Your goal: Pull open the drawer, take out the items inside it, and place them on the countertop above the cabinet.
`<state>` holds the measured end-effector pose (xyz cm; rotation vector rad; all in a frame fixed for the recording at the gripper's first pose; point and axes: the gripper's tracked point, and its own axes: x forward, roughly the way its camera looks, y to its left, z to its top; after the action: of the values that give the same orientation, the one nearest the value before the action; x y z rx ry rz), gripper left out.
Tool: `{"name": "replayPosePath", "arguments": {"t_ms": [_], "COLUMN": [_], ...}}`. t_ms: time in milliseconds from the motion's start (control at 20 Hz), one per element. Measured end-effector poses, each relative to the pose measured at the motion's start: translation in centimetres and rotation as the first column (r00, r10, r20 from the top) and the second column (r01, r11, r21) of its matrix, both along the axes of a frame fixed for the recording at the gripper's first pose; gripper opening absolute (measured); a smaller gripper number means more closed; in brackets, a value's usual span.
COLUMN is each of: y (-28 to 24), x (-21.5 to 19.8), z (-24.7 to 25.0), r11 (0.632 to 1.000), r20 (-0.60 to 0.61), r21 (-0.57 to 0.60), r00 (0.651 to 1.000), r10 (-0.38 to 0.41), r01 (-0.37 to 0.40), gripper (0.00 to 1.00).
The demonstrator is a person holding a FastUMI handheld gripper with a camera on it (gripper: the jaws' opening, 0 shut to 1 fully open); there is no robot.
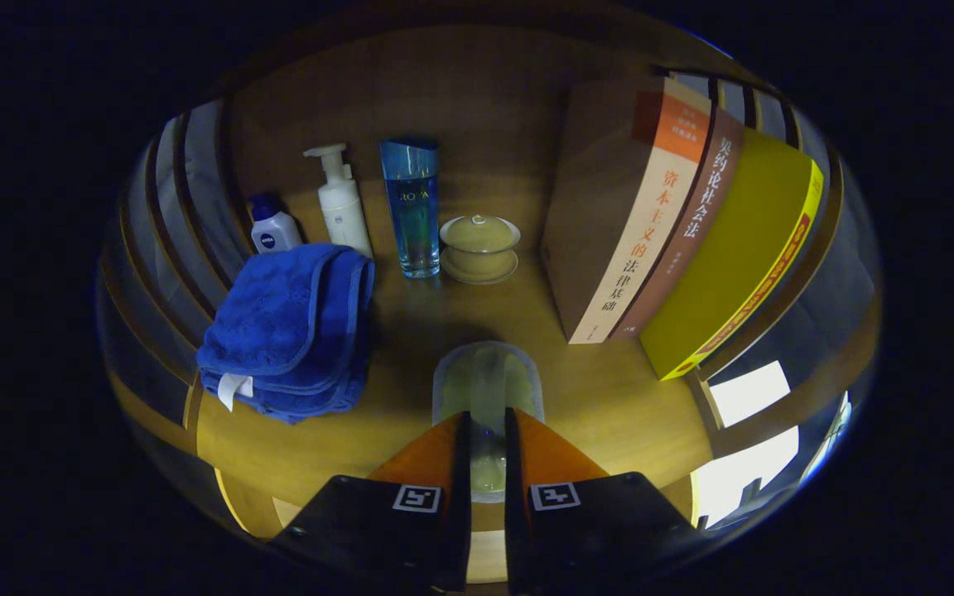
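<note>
The gripper [487,430] holds its two fingers drawn close together, clamped on a clear glass cup [487,389] that stands between them and reaches just ahead of the tips; its contents cannot be made out. The cup sits over the wooden countertop [609,397]. Left of the fingers lies a folded blue towel [291,327] with a white tag at its near edge. Behind the towel, at far left, stands a small white bottle with a blue cap [272,225] bearing a round blue logo, too small to confirm. Beside it to the right stands a white pump bottle [340,203], then a tall blue glass bottle [411,207] with faint lettering, not legible. Right of that rests a lidded tea bowl on a saucer [479,247]. At right, three upright books [676,223] lean together, spines printed in Chinese characters.
</note>
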<state>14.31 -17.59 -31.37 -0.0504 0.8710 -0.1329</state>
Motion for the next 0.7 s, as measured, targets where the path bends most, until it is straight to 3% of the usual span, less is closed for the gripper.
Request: {"name": "replayPosePath", "arguments": {"t_ms": [200, 300, 500, 700], "y": [0.1, 0.2, 1.3, 3.5], "x": [-0.5, -1.2, -4.6, -9.3], "z": [1.2, 3.0, 7.2, 14.2], "r11": [0.998, 0.996, 0.999, 0.998], "r20": [0.057, 0.129, 0.250, 0.420], "r21": [0.044, 0.065, 0.018, -0.063], "r00": [0.997, 0.989, 0.967, 0.907], "r10": [-0.046, -0.070, -0.041, 0.038], "r01": [0.044, 0.062, 0.038, -0.013], "gripper": [0.34, 0.47, 0.97, 0.99]}}
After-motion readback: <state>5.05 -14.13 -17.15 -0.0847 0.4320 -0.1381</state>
